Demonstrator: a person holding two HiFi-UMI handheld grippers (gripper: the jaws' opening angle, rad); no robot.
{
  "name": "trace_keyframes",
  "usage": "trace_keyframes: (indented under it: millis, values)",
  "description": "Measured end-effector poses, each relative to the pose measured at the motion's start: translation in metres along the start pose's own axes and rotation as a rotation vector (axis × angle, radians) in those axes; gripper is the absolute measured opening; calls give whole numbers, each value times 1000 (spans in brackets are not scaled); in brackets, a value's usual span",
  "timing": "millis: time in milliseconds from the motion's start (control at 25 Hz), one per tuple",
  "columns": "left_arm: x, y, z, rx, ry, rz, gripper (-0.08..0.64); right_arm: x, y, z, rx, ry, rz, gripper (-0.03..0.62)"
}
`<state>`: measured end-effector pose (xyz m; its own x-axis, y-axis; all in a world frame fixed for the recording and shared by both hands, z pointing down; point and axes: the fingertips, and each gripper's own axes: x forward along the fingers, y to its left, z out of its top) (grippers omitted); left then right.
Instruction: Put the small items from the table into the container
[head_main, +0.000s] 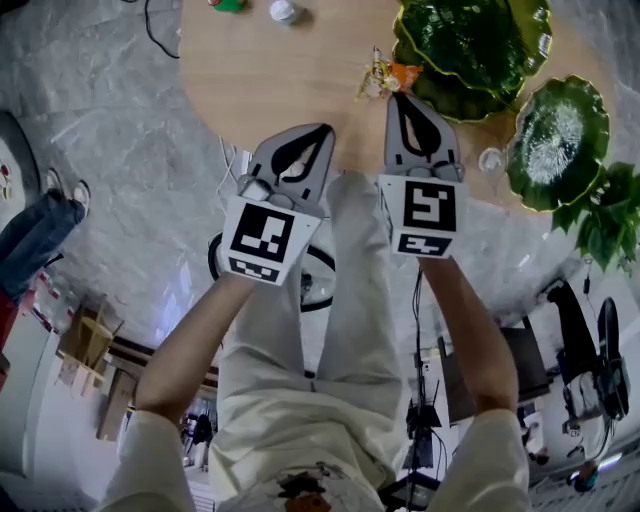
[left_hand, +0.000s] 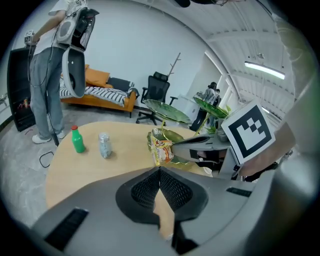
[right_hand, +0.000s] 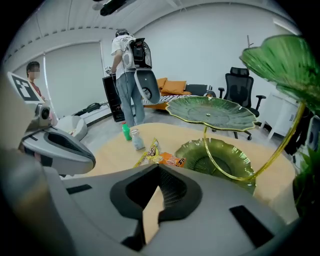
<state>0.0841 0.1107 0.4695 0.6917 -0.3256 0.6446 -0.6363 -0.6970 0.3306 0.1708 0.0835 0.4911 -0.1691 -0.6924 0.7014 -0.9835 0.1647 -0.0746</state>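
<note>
Empty, jaws pressed together, the left gripper (head_main: 320, 133) and right gripper (head_main: 399, 98) hover near yellow-orange foil snack packets (head_main: 385, 74) on the wooden tabletop (head_main: 280, 75), upper centre; likely light, crinkly, slippery, best pinched at a crimped edge.

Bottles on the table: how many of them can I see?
2. In the left gripper view, a green bottle stands toward the left side of the table, and a clear bottle stands just right of it, not touching. Others may be hidden.
</note>
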Motion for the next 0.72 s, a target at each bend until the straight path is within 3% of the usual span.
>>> trace_keyframes:
  millis: [200, 720]
  values:
    - [4, -8, 5, 27, 7, -21, 9, -4, -26, -14, 96, 8, -84, 6]
    - [12, -24, 12, 79, 28, -79, 9, -22, -79, -22, 173, 0, -257, 6]
